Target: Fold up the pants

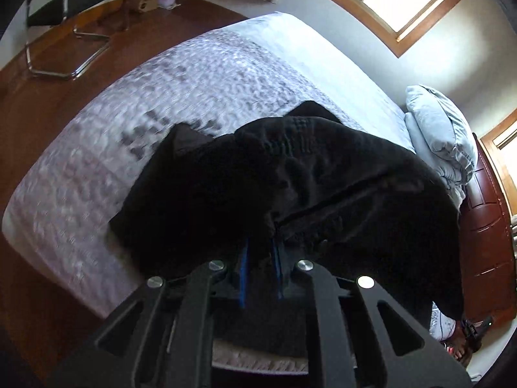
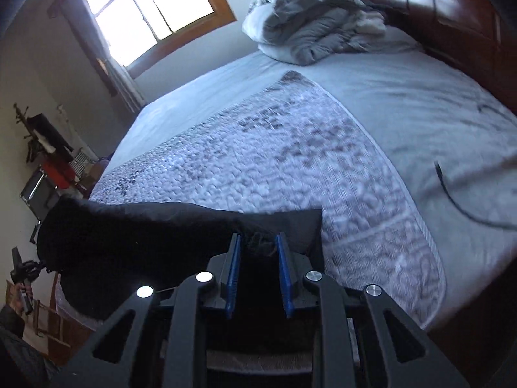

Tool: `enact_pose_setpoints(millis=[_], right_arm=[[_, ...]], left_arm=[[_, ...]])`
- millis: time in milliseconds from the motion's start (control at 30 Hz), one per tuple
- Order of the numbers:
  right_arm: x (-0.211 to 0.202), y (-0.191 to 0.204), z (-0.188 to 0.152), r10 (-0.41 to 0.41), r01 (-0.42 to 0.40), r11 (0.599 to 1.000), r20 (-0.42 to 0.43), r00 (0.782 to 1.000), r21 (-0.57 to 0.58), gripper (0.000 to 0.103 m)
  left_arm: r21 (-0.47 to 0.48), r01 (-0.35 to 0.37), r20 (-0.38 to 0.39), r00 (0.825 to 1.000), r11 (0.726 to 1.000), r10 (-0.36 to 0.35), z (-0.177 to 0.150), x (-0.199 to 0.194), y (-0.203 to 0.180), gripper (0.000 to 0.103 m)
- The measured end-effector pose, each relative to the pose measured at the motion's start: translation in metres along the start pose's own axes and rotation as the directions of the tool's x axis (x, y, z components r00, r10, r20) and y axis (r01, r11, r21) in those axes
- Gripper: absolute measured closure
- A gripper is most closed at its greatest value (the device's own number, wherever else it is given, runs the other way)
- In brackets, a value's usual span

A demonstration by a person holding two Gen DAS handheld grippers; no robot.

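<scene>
Left wrist view: left gripper (image 1: 261,252) pinched tight on the black pants (image 1: 290,174), draped above the quilted bedspread (image 1: 194,90); right gripper (image 2: 258,249) narrowly clamps another edge; looks mid-carry, next lay flat, matching edges.

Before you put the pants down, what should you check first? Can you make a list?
1. Left gripper has the pants: ok, the fingers are buried in black cloth.
2. Right gripper has the pants: ok, cloth bunches between the blue fingers.
3. Pants off the floor: ok in the right view, they hang over the bed.
4. Landing spot free: ok, the quilt ahead is bare.
5. Black cord out of the way: ok, it lies off to the side.
6. Legs lined up evenly: cannot tell.
</scene>
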State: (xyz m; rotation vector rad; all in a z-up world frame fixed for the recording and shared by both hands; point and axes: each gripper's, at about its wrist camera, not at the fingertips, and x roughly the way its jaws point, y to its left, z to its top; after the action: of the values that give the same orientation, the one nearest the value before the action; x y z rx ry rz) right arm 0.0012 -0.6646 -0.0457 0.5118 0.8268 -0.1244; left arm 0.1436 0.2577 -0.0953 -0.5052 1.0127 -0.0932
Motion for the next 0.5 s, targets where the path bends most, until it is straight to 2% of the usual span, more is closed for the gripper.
enact_pose_setpoints(millis=[233, 333, 433, 500], right_arm=[[0.025, -0.035, -0.058, -0.052, 0.062, 0.995, -0.134, 0.990, 0.077, 0.081], [0.041, -0.035, -0.072, -0.103, 0.111, 0.993, -0.177, 0.979, 0.037, 0.080], [0.045, -0.039, -0.074, -0.104, 0.117, 0.991, -0.187, 0.977, 0.058, 0.076], [0.042, -0.039, -0.071, -0.104, 0.116, 0.991, -0.182, 0.978, 0.060, 0.075]], left_arm=[[-0.048, -0.057, -0.024, 0.998, 0.997, 0.056, -0.033, -0.002, 0.040, 0.093], [-0.060, -0.092, -0.044, 0.995, 0.994, 0.089, -0.045, 0.001, 0.054, 0.094], [-0.053, -0.134, -0.059, 0.990, 0.990, 0.131, -0.055, 0.002, 0.062, 0.091], [-0.067, -0.152, -0.042, 0.988, 0.986, 0.150, -0.061, -0.007, 0.068, 0.077]])
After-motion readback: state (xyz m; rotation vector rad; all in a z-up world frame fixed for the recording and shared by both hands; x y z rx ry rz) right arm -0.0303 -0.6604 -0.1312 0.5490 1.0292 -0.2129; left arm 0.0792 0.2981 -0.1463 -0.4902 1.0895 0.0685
